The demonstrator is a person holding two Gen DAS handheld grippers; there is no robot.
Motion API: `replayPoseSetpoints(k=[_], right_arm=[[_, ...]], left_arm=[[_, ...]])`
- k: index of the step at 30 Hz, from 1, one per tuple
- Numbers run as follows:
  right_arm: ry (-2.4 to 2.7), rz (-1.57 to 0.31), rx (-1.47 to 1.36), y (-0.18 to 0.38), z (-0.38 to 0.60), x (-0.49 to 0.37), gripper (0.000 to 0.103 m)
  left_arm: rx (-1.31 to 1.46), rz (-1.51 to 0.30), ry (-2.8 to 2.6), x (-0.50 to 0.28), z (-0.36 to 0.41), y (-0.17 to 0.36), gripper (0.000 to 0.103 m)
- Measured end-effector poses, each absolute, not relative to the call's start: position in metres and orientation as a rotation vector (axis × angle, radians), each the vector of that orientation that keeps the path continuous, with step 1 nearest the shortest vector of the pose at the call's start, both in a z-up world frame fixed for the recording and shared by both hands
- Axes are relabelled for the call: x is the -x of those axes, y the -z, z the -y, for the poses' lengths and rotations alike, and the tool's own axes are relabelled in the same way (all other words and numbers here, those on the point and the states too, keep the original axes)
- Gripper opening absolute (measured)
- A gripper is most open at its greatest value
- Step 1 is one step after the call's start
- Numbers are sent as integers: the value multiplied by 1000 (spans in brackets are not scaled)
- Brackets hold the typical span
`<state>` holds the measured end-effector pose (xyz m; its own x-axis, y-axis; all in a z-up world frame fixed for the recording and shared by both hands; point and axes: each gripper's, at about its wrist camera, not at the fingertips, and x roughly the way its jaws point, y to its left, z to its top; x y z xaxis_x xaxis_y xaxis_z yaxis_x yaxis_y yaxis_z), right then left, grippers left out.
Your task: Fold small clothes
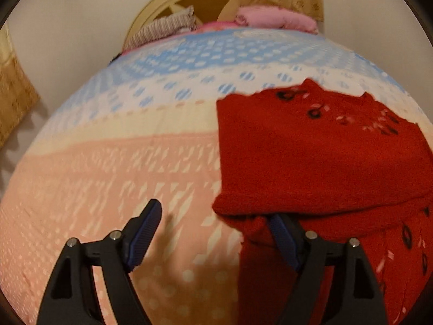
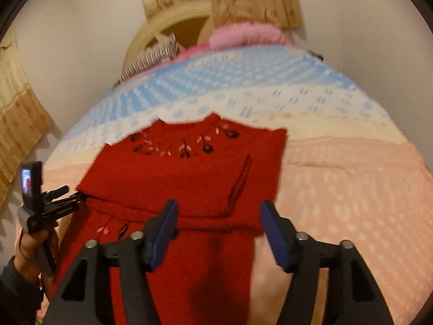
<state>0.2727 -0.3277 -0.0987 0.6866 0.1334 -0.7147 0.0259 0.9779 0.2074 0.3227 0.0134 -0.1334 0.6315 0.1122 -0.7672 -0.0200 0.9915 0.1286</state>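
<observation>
A small red knitted garment (image 1: 319, 157) with black and pink embroidery lies on the patterned bedspread (image 1: 135, 162), its upper part folded down over the lower part. In the right wrist view the garment (image 2: 189, 178) lies straight ahead. My left gripper (image 1: 213, 224) is open at the garment's left edge; its right finger tip is hidden under the fold, its left finger over bare bedspread. My right gripper (image 2: 219, 219) is open and empty, hovering over the fold's near edge. The left gripper also shows in the right wrist view (image 2: 65, 195), held by a hand at the garment's left side.
The bedspread (image 2: 351, 189) is pink near me and blue and white farther away. A pink folded cloth (image 1: 273, 19) and a striped cloth (image 1: 162, 29) lie at the far end by a cream headboard (image 1: 173, 0). Beige curtains (image 2: 21, 124) hang on the walls.
</observation>
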Motion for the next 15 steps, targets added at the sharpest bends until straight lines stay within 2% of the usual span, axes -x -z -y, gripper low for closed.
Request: replayPoseSetpoints(k=[2, 5, 7, 8, 11, 15], right_arm=[[-39, -876, -192, 117, 322, -295, 56], [-1, -943, -179, 141, 323, -311, 26], [-2, -918, -165, 139, 324, -306, 18], [-7, -893, -162, 134, 323, -301, 11], [23, -820, -107, 117, 322, -286, 9], [65, -879, -99, 138, 332, -291, 8]], left_arm=[[-83, -886, -86, -319, -17, 138, 94], [-37, -896, -81, -316, -27, 143, 99], [-5, -904, -70, -315, -33, 146, 101], [13, -907, -66, -316, -36, 148, 102], [42, -918, -68, -323, -39, 152, 103], [45, -918, -69, -321, -39, 152, 103]])
